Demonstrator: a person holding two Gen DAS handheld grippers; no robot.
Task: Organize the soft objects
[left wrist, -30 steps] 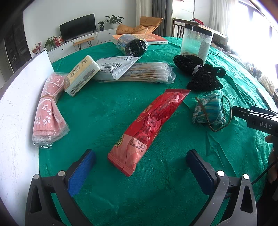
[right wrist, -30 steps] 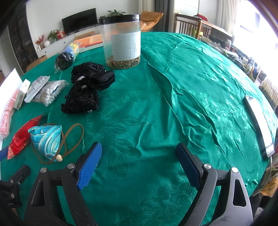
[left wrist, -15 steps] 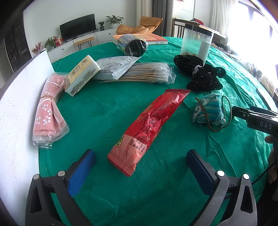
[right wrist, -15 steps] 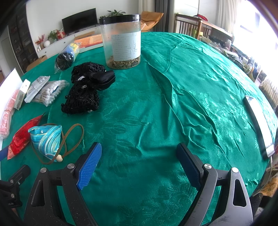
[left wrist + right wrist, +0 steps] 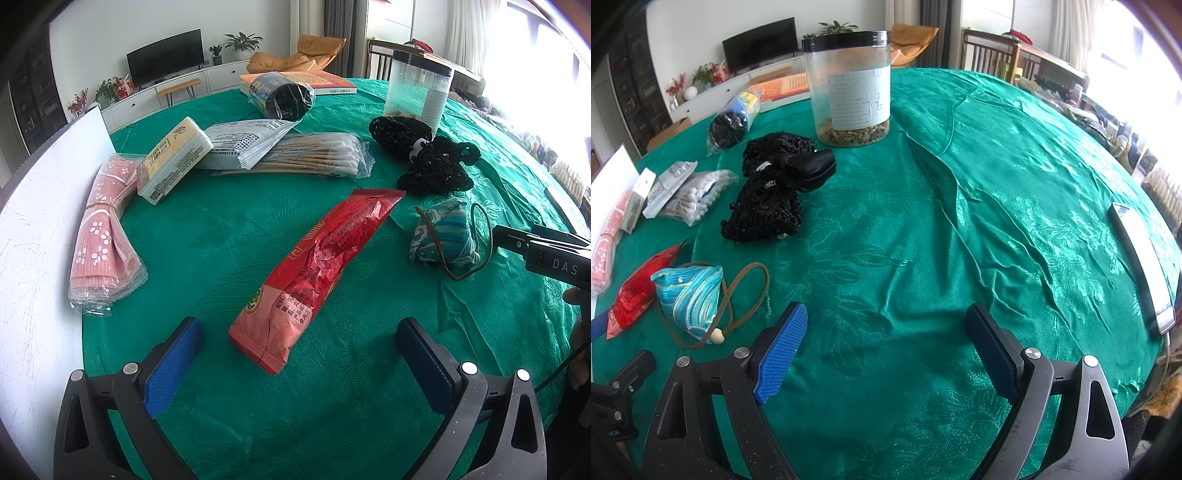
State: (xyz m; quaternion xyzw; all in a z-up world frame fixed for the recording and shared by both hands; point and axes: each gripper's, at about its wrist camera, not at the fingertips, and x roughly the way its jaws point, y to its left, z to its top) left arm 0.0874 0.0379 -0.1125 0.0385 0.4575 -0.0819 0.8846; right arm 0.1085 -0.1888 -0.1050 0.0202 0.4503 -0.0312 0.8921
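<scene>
Nothing has moved since the earlier frames; both grippers hold the same pose. Left gripper (image 5: 299, 350) jaws spread wide, empty, above the green tablecloth (image 5: 229, 229); red snack packet (image 5: 317, 273) lies at 12 o'clock from it, near end between the fingers. Pink cloth pack (image 5: 103, 236) at 10 o'clock, blue pouch (image 5: 443, 236) at 2 o'clock. Right gripper (image 5: 886, 350) jaws spread, empty; blue pouch (image 5: 690, 295) at 10 o'clock, black knit bag (image 5: 768, 199) at 11, jar (image 5: 849, 88) at 12.
</scene>
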